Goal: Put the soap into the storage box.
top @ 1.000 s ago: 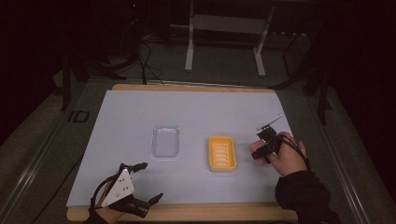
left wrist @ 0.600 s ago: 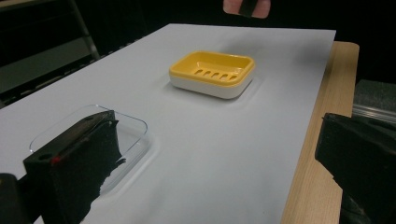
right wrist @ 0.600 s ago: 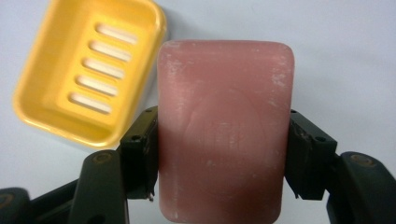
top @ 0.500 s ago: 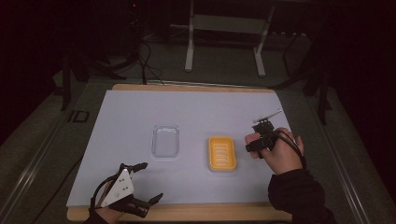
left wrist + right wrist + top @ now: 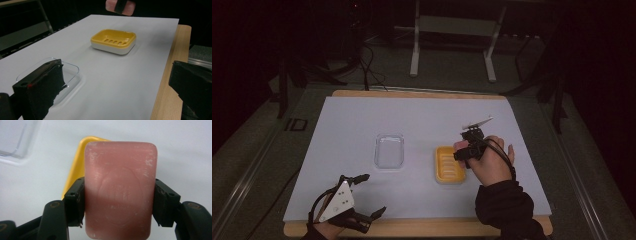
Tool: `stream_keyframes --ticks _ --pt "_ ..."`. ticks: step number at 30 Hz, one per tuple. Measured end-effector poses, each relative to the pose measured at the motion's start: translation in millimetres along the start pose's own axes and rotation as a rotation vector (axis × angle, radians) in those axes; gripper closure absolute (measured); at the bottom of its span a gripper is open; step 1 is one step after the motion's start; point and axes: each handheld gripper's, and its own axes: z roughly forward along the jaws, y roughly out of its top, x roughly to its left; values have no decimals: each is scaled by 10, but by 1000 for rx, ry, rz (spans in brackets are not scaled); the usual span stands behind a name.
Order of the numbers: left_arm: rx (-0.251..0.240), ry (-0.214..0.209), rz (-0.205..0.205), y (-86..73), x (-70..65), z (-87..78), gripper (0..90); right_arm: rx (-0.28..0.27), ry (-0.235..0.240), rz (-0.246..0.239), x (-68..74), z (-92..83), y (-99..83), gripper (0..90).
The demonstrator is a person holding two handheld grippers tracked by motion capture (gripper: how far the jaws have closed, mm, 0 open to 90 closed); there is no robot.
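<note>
So the pink rounded bar of soap (image 5: 120,190) is clamped by its long sides in the right tongs (image 5: 117,205), sitting center-right in the high view, just right of the yellow slotted plastic soap dish (image 5: 449,165). Pickup looks done to me; what's left is getting it over the dish and setting it in. The dish is empty, so nothing blocks the drop. The clear plastic lid (image 5: 389,150) lies apart in the middle. Left tongs (image 5: 362,197) rest wide open, gripping nothing, at the lower left near the wooden front edge of the counter (image 5: 422,227). The white sheet (image 5: 362,120) has loads of free room.
</note>
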Motion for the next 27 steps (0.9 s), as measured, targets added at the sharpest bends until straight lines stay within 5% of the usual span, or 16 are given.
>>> stream_keyframes --ticks 15,27 --pt "0 0 3 1 -7 -4 6 18 16 109 204 390 -4 377" --pt "-4 -4 3 6 -6 -14 6 73 12 131 254 744 -66 376"
